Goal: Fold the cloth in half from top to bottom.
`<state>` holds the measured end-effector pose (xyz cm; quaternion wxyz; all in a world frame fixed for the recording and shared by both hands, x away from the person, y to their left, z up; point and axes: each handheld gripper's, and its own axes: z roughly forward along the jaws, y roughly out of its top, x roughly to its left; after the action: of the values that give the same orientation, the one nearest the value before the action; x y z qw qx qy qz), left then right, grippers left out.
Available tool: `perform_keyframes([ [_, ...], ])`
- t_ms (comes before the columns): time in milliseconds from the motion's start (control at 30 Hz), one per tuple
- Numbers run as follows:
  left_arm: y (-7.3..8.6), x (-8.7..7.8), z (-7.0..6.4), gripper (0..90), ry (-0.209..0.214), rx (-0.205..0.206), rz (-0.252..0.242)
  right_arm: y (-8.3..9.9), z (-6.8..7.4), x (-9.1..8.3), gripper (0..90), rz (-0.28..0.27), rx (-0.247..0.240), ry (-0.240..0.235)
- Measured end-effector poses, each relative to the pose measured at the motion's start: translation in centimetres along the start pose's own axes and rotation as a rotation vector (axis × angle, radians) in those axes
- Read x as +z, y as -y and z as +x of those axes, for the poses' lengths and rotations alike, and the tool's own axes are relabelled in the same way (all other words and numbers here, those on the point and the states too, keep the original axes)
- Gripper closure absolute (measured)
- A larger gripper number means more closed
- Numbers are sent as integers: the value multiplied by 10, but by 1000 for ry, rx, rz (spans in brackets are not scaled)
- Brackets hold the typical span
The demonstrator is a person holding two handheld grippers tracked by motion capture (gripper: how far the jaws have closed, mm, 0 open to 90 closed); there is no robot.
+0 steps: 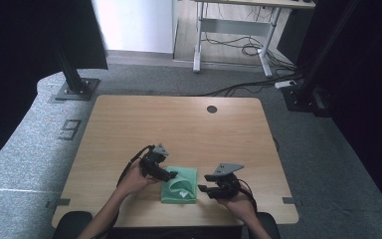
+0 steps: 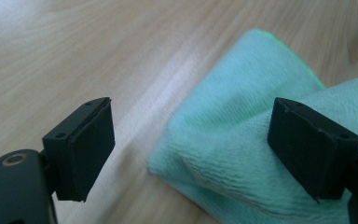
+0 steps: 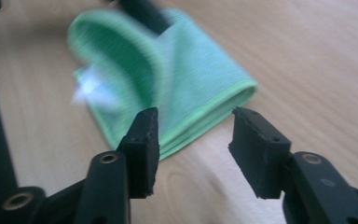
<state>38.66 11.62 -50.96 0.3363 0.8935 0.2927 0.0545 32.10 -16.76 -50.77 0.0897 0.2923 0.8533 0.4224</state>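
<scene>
- At the near edge of the bench [image 1: 129, 124], toward six o'clock in the high view, the left tongs [image 1: 171, 175] are seen with their tip at the left edge of the green cloth [image 1: 180, 185].
- Seen in the left gripper view, the left tongs [image 2: 191, 144] are spread wide; nothing is clamped, and a raised fold of the cloth [image 2: 242, 140] lies between the jaws, close against the right one.
- At four o'clock from the cloth in the high view, the right tongs [image 1: 204, 183] are held just beside its right edge, apart from it.
- Seen in the right gripper view, the right tongs [image 3: 193, 149] are parted about halfway with nothing between them, and the folded cloth [image 3: 186, 79] lies just beyond the tips at twelve o'clock.
- A flap of the cloth is curled upward on its left side, and a small white tag [image 1: 183, 193] is seen near its front edge.
- Both tongs are held by a person's hands, which enter from six o'clock.
- A round hole [image 1: 212, 109] is set in the bench at twelve o'clock, well apart from the cloth.
</scene>
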Motion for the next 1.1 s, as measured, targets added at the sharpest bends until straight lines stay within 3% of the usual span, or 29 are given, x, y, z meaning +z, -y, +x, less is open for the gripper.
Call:
perform_keyframes([
  [233, 16, -13, -14, 144, -8, 13, -29, -10, -1, 16, 312, 1, 44, 24],
  [500, 37, -13, -21, 142, -30, 16, 5, -13, 3, 39, 259, 31, 55, 57],
  [633, 42, -8, -23, 140, -60, 28, 34, -7, 10, 46, 237, 73, 36, 44],
  [733, 41, -9, -24, 139, -61, 25, 28, -1, 16, 48, 225, 108, 10, 52],
  [900, 46, -15, -28, 139, -57, 26, 21, 6, 17, 46, 221, 119, -12, 74],
  [1000, 53, -15, -28, 139, -65, 9, 22, 5, 17, 41, 273, 101, -2, 88],
  [1033, 54, -15, -27, 139, -66, 4, 22, 4, 17, 37, 319, 89, 16, 77],
  [1100, 55, -13, -26, 138, -63, -6, 24, 2, 18, 29, 494, 55, 36, 20],
])
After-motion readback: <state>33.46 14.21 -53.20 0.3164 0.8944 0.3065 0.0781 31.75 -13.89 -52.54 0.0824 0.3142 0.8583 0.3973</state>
